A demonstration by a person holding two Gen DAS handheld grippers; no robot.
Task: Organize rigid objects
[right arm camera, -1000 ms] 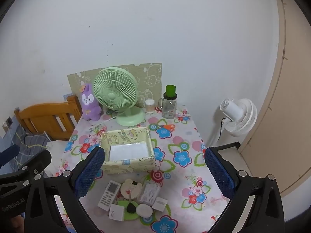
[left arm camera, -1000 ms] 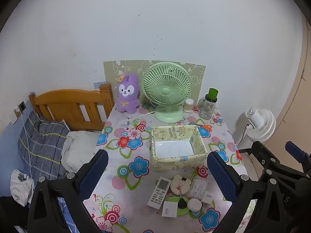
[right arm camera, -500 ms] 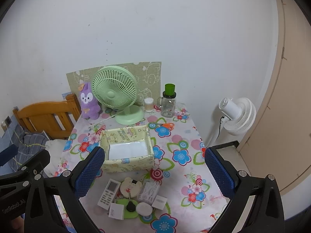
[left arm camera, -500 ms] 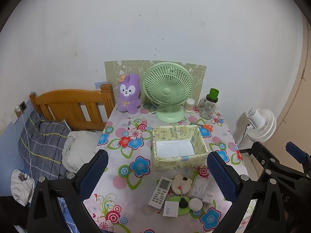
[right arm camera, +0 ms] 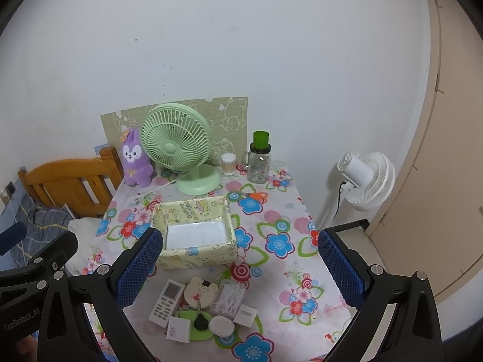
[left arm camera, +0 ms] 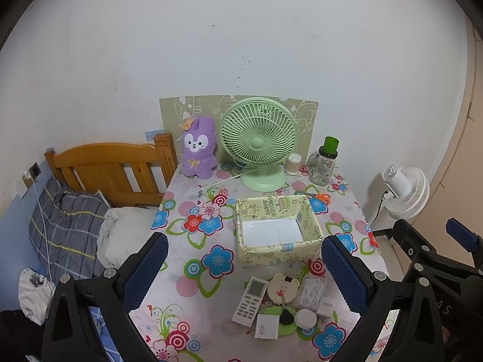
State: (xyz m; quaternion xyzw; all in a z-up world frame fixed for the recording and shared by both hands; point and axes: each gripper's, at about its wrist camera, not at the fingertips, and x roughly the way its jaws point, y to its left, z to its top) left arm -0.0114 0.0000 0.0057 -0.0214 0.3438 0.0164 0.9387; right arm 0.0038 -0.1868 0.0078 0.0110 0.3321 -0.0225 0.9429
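Green fan and scissors stand behind the box.

Both handheld tools share one build: the left gripper and the right gripper have black angular frames with triangular cut-outs, studded with round silver screws. Their fingers carry blue pads with a fine mesh texture. White lettering "GenRobot.AI" marks one frame (seen in the right wrist view).
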